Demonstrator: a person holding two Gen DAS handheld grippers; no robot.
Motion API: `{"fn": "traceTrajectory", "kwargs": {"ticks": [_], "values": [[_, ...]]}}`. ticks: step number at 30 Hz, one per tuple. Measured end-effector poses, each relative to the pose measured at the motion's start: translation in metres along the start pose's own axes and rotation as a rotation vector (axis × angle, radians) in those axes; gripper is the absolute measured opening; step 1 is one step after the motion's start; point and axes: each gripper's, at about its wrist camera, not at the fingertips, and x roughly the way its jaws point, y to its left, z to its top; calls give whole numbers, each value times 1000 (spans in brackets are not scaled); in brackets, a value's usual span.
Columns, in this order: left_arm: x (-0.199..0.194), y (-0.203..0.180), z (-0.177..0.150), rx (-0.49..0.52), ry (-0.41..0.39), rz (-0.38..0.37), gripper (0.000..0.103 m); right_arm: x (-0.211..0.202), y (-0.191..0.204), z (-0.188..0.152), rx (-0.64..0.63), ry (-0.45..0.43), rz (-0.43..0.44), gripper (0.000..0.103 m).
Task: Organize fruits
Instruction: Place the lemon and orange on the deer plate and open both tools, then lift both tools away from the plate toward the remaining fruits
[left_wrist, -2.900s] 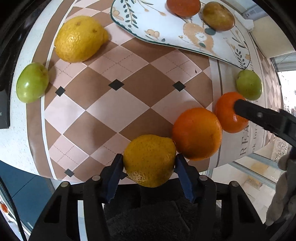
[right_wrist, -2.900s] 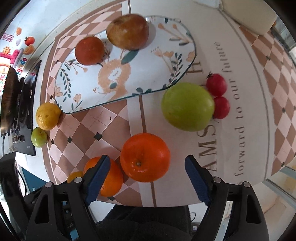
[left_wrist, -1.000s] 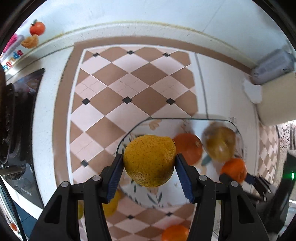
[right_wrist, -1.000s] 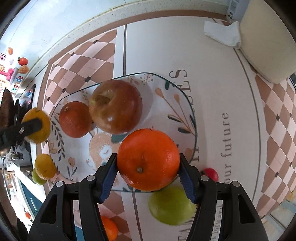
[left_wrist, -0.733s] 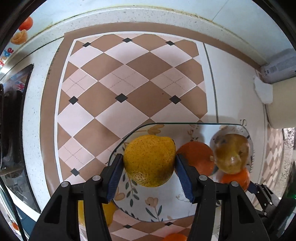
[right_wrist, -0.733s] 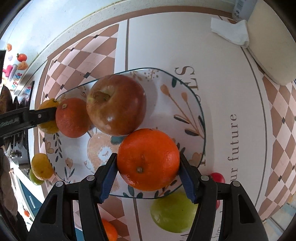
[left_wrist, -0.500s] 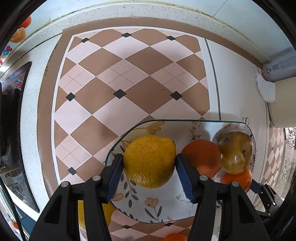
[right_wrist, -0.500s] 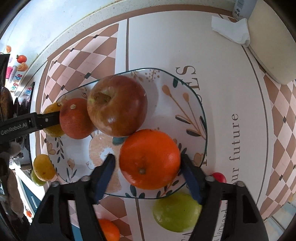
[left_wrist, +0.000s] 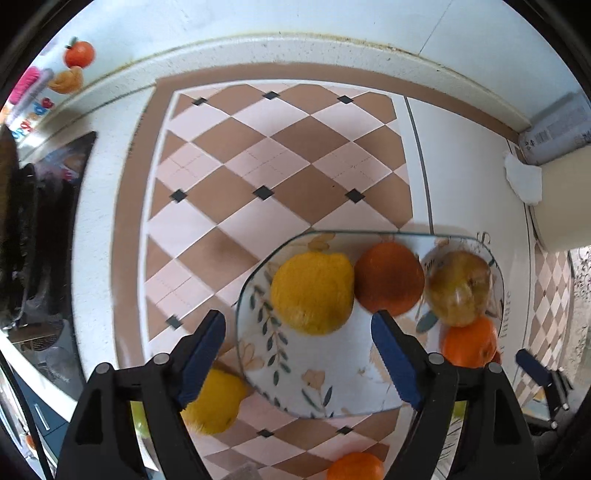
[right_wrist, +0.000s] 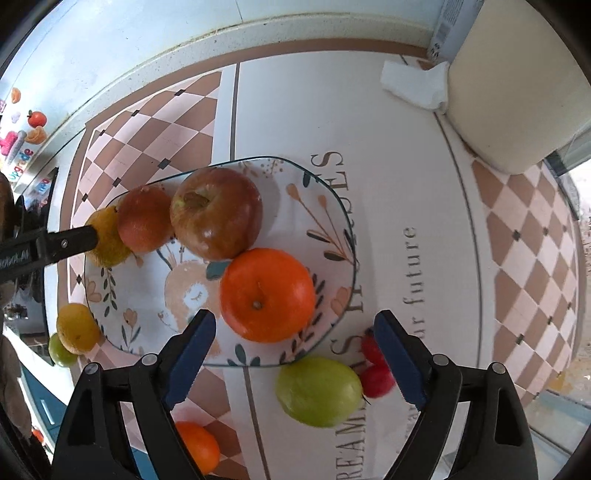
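Now both fingers wide open: left gripper (left_wrist: 298, 354) off lemon (left_wrist: 312, 292), right gripper (right_wrist: 295, 349) off orange (right_wrist: 267, 294).

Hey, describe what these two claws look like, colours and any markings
Both the left claw and the right claw have black plastic frames with silver screws and two ridged blue pads. In the right wrist view, the left claw's black finger carries partly readable white lettering. No sleeves show.

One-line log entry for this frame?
left gripper open | right gripper open | lemon, orange on plate
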Motion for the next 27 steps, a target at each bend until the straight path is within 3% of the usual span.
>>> {"fn": "traceTrajectory", "kwargs": {"ticks": [11, 27], "values": [[-46, -10, -69, 57, -91, 35, 80, -42, 5, -44, -22, -38, -10, 90], [-126, -2, -146, 64, -165, -37, 80, -128, 21, -110, -52, -143, 46, 90]]}}
